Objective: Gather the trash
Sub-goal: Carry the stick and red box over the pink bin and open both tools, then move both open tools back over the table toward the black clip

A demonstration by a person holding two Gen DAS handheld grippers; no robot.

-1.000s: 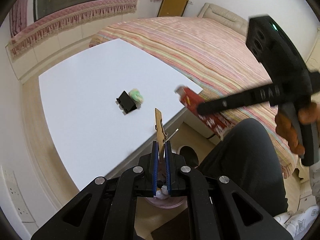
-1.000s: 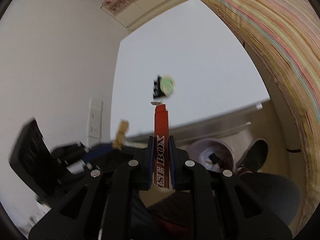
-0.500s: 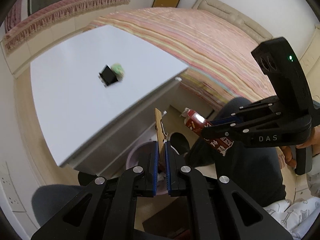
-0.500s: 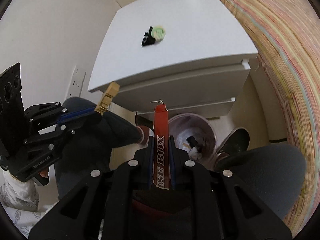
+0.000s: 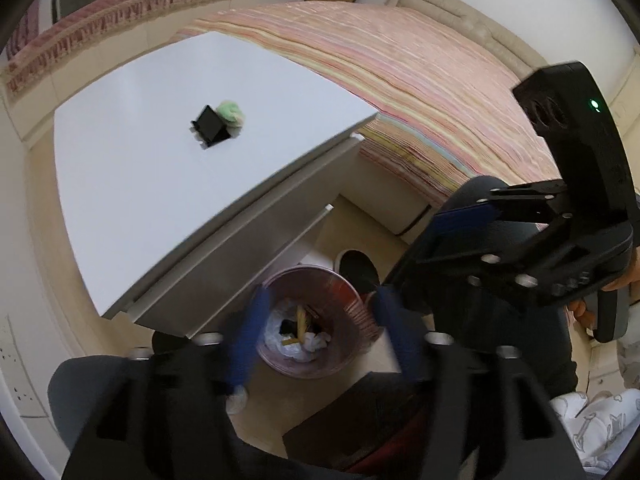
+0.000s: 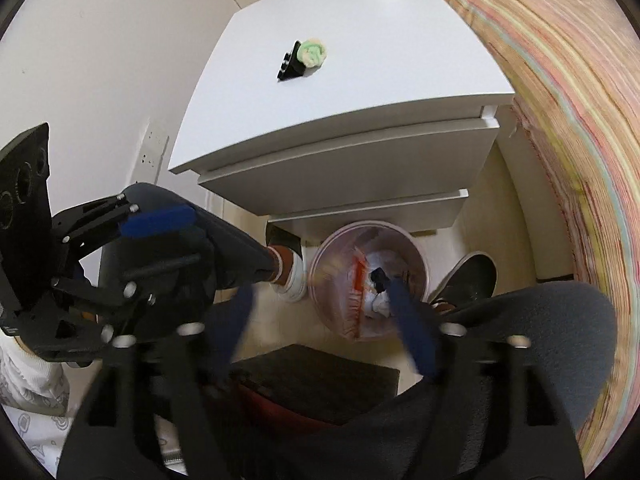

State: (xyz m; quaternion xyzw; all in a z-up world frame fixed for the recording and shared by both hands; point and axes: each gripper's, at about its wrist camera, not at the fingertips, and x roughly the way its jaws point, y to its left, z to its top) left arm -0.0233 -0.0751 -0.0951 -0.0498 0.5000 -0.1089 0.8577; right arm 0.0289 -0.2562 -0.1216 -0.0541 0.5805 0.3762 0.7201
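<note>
Both grippers hang open above a pink waste bin (image 5: pixel 352 356) (image 6: pixel 416 252) on the floor in front of the white dresser. My left gripper (image 5: pixel 316 332) is empty; a wooden clothespin (image 5: pixel 300 322) lies in the bin below it. My right gripper (image 6: pixel 320 316) is empty; a blurred red box (image 6: pixel 358 284) is inside the bin by its wall. A black binder clip (image 5: pixel 210 126) (image 6: pixel 290 66) and a green crumpled wad (image 5: pixel 232 113) (image 6: pixel 314 53) sit together on the dresser top (image 5: pixel 140 160) (image 6: pixel 360 80).
A striped bed (image 5: pixel 420 80) (image 6: pixel 580 100) stands right of the dresser. The person's legs and shoes (image 6: pixel 468 276) flank the bin. A dark box (image 6: pixel 316 372) lies on the floor near me. Wall sockets (image 6: pixel 154 148) are left of the dresser.
Both grippers moved from the dresser top down over the bin and opened. The clothespin left my left gripper and the red box left my right gripper; both are now in the bin.
</note>
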